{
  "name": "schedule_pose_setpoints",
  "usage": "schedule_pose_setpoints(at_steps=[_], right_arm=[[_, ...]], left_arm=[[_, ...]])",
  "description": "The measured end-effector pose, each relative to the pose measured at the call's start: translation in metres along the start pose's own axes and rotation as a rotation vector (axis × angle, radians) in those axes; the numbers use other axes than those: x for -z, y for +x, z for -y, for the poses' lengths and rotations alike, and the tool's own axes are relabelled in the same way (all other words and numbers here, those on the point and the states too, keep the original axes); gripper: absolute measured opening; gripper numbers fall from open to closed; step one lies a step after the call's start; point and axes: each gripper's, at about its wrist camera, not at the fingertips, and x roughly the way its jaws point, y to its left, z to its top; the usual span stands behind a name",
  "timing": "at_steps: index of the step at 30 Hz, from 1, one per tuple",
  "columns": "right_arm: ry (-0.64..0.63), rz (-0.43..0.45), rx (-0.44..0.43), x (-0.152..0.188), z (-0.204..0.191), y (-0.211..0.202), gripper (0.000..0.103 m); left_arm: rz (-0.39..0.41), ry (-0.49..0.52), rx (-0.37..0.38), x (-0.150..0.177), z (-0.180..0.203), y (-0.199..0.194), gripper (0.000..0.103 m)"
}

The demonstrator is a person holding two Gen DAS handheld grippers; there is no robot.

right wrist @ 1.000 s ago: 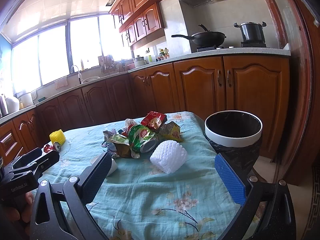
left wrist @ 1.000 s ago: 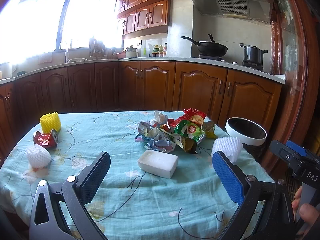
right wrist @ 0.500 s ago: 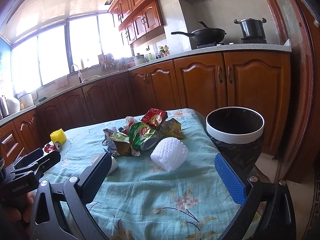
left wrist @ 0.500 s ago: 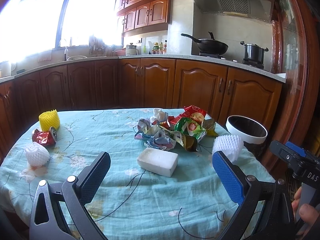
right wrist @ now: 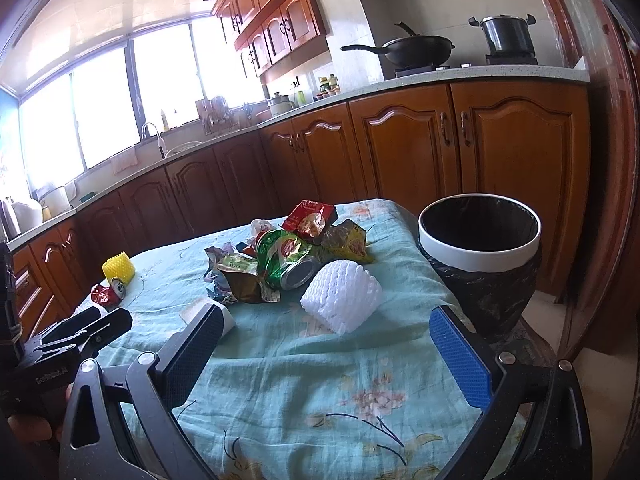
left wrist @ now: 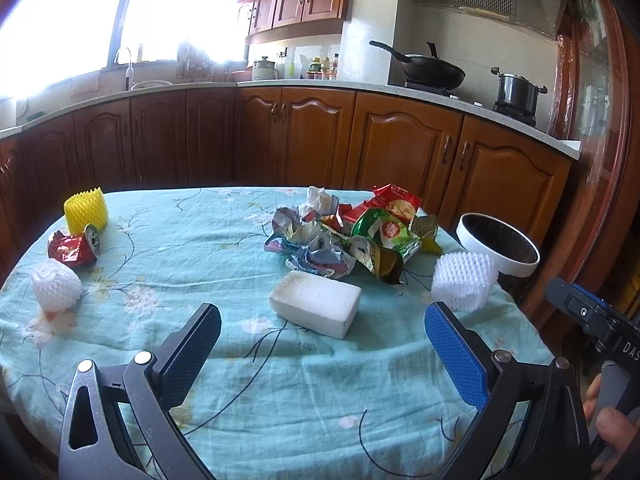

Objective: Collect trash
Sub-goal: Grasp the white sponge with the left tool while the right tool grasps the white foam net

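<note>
A pile of crumpled snack wrappers [left wrist: 344, 236] lies mid-table; it also shows in the right wrist view [right wrist: 280, 260]. A white foam block [left wrist: 314, 304] lies just beyond my open, empty left gripper [left wrist: 322, 340]. A white foam net [right wrist: 340, 296] lies ahead of my open, empty right gripper [right wrist: 326, 340], near the white-rimmed trash bin [right wrist: 480, 248] lined with a black bag. A crushed red can [left wrist: 74, 246], a yellow foam net [left wrist: 86, 210] and another white foam net [left wrist: 56, 288] sit at the table's left.
The round table carries a teal floral cloth [left wrist: 192, 240]. The bin [left wrist: 500, 246] stands off the table's right edge. Wooden kitchen cabinets [left wrist: 280, 140] run behind, with a wok [left wrist: 428, 68] and pot [left wrist: 518, 90] on the stove.
Both grippers have edged slightly forward toward the table; the trash and bin look a little closer and higher in view. Jaws stay open. Nothing was picked up.
</note>
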Motion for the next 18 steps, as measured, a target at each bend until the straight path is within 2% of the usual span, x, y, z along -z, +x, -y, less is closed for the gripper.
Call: schedule_pose_setpoints(at_steps=[6, 18], right_arm=[[0.021, -0.054, -0.026, -0.002, 0.008, 0.021, 0.102], [0.084, -0.196, -0.046, -0.006, 0.023, 0.08, 0.102]], left_arm=[[-0.056, -0.001, 0.02, -0.011, -0.006, 0.027, 0.102], [-0.204, 0.068, 0.067, -0.028, -0.028, 0.108, 0.102]])
